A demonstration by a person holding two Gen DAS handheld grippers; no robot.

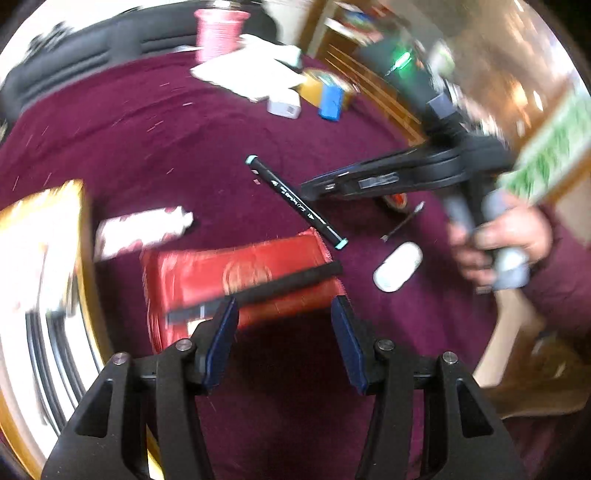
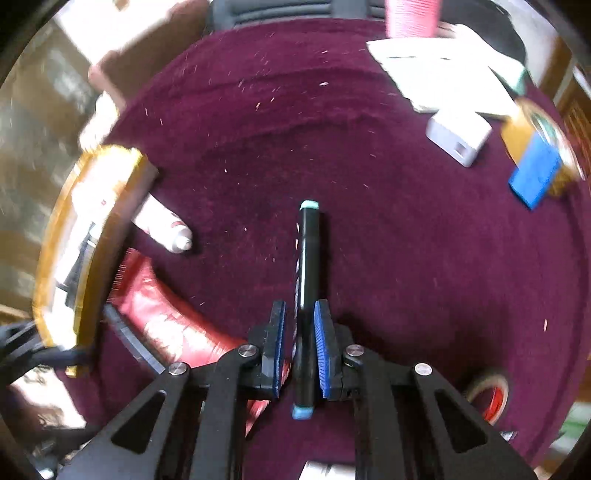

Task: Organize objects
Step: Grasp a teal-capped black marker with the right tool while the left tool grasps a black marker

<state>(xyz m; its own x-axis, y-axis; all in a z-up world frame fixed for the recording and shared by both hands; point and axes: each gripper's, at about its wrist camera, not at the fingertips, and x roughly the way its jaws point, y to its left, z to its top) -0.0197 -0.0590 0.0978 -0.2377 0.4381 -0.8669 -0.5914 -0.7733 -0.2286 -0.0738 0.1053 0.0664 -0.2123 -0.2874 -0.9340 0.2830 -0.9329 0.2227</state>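
Maroon-covered surface (image 2: 332,129) filling both views, flecked with pale lint. At the left edge, a gold-rimmed tray (image 2: 92,229), blurred. Beside it a red foil pouch (image 1: 236,277) lying flat, with a black stick (image 1: 280,286) across its near side. Far right, white papers (image 2: 443,70) under a pink spool (image 1: 218,33), then a white adapter block (image 2: 458,136) and a blue block (image 2: 535,177) leaning on a yellow tin (image 2: 517,129). White tube (image 2: 162,225) pointing out from the tray toward the centre. Red tape roll (image 2: 491,398) at near right. White oval object (image 1: 399,267) well apart from the pouch, in the left wrist view. Black marker (image 2: 308,280) with teal end caps lying on the cloth, centre. Right claw (image 2: 300,345) pressed against the marker barrel near its nearer cap, pads on either side; a hand (image 1: 498,243) gripping its handle. Left claw (image 1: 284,325) spread wide above the pouch's near edge, nothing between its pads (image 1: 221,343).
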